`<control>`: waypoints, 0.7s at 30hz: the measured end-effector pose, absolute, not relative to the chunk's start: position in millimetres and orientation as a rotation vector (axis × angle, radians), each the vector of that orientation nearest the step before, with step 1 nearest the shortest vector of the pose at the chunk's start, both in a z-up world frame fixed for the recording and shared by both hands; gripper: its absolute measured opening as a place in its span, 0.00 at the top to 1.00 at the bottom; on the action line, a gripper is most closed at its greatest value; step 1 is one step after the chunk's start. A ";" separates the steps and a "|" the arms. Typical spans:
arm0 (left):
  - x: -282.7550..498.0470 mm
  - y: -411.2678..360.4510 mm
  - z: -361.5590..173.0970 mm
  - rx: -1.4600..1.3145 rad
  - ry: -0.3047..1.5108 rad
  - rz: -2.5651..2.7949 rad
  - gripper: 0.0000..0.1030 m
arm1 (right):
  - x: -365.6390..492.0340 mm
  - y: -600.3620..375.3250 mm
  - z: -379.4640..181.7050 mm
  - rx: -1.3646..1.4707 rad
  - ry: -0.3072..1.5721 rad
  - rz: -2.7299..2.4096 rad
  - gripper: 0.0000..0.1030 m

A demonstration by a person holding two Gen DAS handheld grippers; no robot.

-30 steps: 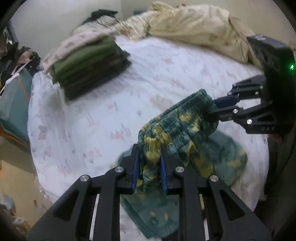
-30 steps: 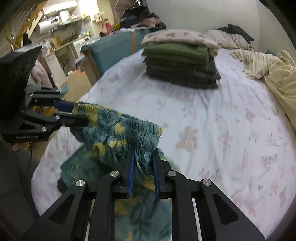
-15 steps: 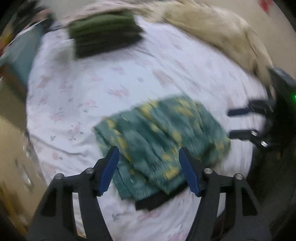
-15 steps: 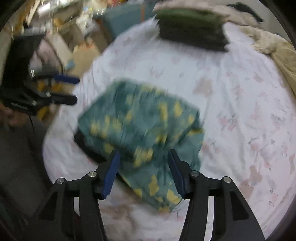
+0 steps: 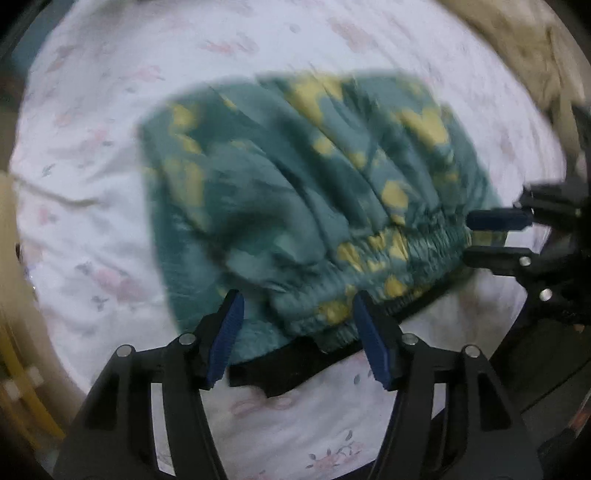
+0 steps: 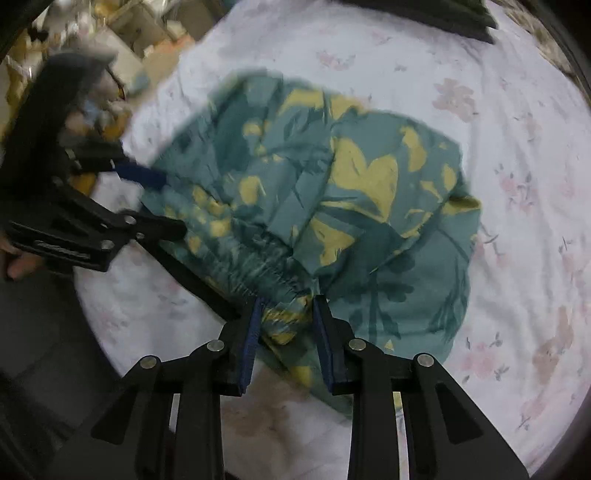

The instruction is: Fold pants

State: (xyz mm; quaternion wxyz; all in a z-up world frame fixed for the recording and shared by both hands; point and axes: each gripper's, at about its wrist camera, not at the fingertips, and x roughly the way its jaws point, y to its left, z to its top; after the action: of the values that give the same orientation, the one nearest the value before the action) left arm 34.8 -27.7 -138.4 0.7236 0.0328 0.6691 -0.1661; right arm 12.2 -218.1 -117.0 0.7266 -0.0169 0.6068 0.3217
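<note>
Pants (image 5: 303,192) lie folded (waistband between closing fingers) — both grippers' fingers unclenched.

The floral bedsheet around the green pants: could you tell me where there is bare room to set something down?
Bare white floral bedsheet lies to the right of and beyond the green-and-yellow patterned pants in the right wrist view, up to the dark folded stack. It is crowded along the pants' near waistband edge, where the left gripper and right gripper work.

White floral bedsheet (image 5: 110,229); cream blanket (image 5: 517,44) at its edge; clutter (image 6: 140,22), perhaps boxes, beyond.
</note>
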 end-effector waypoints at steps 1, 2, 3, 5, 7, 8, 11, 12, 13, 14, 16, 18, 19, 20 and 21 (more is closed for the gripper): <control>38.8 -17.8 -130.8 0.027 1.441 -0.343 0.43 | 18.7 -229.7 -111.8 0.022 1.315 0.670 0.62; 43.5 -8.7 -125.1 -0.017 1.411 -0.316 0.43 | 28.1 -242.9 -108.8 0.092 1.298 0.617 0.54; 49.8 1.6 -120.7 -0.063 1.382 -0.280 0.43 | 37.4 -255.2 -108.2 0.160 1.283 0.565 0.53; 64.2 22.8 -115.5 -0.138 1.317 -0.175 0.43 | 59.7 -280.9 -111.0 0.325 1.260 0.460 0.53; 78.2 37.1 -113.8 -0.190 1.281 -0.100 0.43 | 78.0 -296.8 -117.2 0.432 1.258 0.395 0.53; 85.7 43.7 -113.4 -0.222 1.268 -0.071 0.43 | 88.1 -302.6 -121.1 0.472 1.260 0.369 0.53; 108.4 59.4 -119.9 -0.331 1.257 -0.037 0.45 | 110.8 -304.9 -126.2 0.494 1.257 0.354 0.53; 115.8 60.1 -123.3 -0.367 1.260 -0.037 0.45 | 116.3 -303.2 -129.0 0.486 1.257 0.356 0.53; 121.6 59.3 -128.7 -0.386 1.261 -0.035 0.45 | 121.9 -298.8 -131.6 0.473 1.260 0.365 0.53; 123.7 61.5 -130.7 -0.405 1.261 -0.035 0.45 | 125.4 -294.7 -133.5 0.460 1.263 0.371 0.56; 129.8 54.0 -140.6 -0.409 1.266 -0.043 0.45 | 129.1 -288.2 -139.2 0.429 1.273 0.383 0.56; 133.8 44.1 -148.2 -0.345 1.267 -0.027 0.46 | 129.3 -282.8 -146.8 0.398 1.291 0.389 0.58; 135.8 43.8 -152.8 -0.329 1.267 -0.019 0.47 | 129.3 -280.1 -151.4 0.397 1.300 0.396 0.59; 136.9 44.5 -158.1 -0.340 1.276 -0.021 0.48 | 128.7 -278.2 -154.1 0.398 1.311 0.403 0.60; 137.2 45.3 -163.2 -0.368 1.288 -0.031 0.51 | 127.7 -277.5 -155.9 0.393 1.314 0.405 0.61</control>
State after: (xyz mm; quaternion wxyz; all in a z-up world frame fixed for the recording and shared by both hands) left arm 137.2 45.3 -163.2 0.7839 -0.1704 0.5969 -0.0145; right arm 127.7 -277.5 -155.9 0.7551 0.1800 0.6023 0.1859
